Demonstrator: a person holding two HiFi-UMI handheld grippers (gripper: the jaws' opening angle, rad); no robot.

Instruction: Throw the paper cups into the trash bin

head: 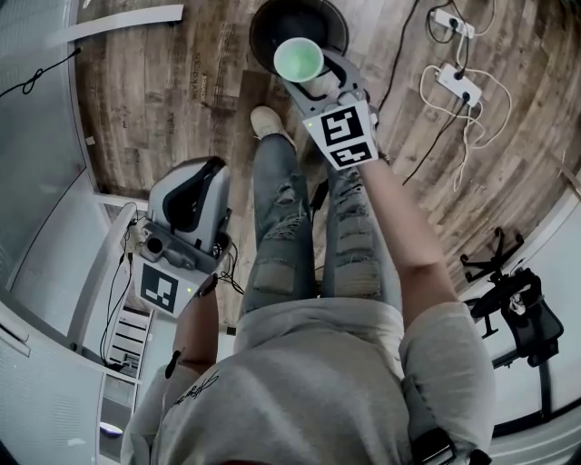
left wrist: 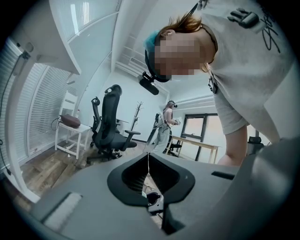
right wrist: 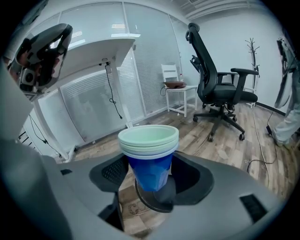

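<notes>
The trash bin (head: 263, 23) gapes open, with only the paper cups (head: 298, 59) in the right gripper (head: 313, 80) hanging over its near rim. A shoe (head: 270, 123) stands near the bin. Power strips (head: 458, 84) and cables (head: 436, 136) clutter the floor (head: 163, 100) to the right, well apart.

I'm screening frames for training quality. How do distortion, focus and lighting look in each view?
Head view: barrel distortion curves the floorboards; paper cups sharp. Left gripper view: fisheye, dark corners, bright window in the background. Right gripper view: fisheye, even light, cups crisp.
</notes>
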